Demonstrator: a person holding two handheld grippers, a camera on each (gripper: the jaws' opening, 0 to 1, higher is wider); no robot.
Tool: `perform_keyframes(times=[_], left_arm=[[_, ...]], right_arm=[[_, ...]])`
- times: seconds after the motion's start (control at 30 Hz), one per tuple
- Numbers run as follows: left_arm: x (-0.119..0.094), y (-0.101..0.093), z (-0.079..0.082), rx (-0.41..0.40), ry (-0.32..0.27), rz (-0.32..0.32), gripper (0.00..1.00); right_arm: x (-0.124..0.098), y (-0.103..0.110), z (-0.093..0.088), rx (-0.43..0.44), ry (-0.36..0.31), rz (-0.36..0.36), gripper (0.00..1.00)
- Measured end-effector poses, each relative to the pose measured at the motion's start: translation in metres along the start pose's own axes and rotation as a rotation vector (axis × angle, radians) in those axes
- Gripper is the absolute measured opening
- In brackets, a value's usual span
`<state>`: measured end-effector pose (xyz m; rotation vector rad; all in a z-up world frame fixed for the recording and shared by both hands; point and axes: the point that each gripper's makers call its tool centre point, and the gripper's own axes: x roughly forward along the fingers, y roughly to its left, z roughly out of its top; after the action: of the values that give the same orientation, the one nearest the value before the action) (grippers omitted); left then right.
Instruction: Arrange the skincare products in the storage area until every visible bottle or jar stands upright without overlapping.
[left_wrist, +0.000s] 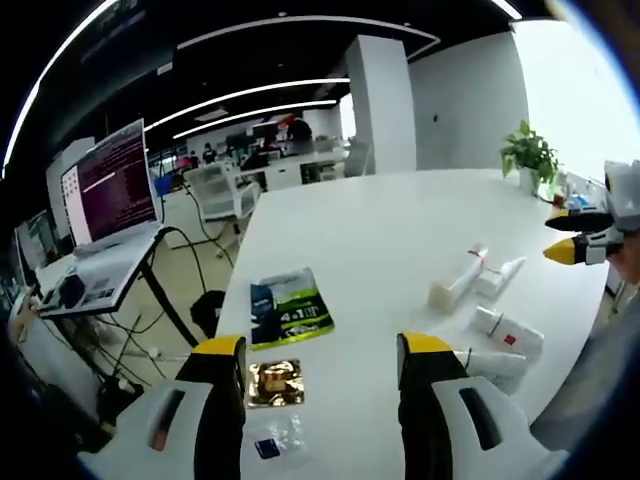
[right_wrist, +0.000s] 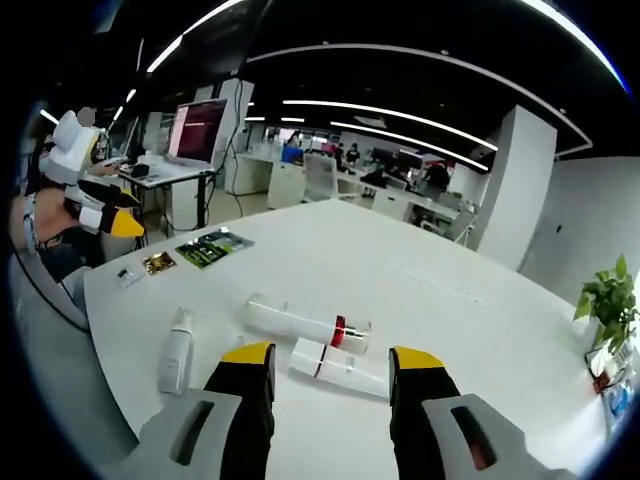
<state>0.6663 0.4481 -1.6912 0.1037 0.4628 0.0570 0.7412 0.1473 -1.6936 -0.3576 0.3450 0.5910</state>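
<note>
Skincare products all lie on their sides on the white table (right_wrist: 470, 300). In my right gripper view a long white bottle with a red band (right_wrist: 305, 321) lies just beyond my right gripper (right_wrist: 331, 364), whose jaws stand apart and hold nothing. A shorter white tube (right_wrist: 338, 368) lies between those jaws, and a small white bottle (right_wrist: 176, 350) lies to the left. My left gripper (left_wrist: 321, 355) is also spread wide and empty above the table, near a green packet (left_wrist: 287, 306) and a gold sachet (left_wrist: 275, 382). A potted plant (left_wrist: 528, 157) stands at the far edge.
</note>
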Motion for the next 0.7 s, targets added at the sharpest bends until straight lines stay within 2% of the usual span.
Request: perform_keyframes(times=[0.7], left_arm=[[0.0013, -0.0076, 0.0002, 0.047, 0.006, -0.015, 0.56]], right_arm=[[-0.0009, -0.0034, -0.0021, 0.001, 0.004, -0.007, 0.42]])
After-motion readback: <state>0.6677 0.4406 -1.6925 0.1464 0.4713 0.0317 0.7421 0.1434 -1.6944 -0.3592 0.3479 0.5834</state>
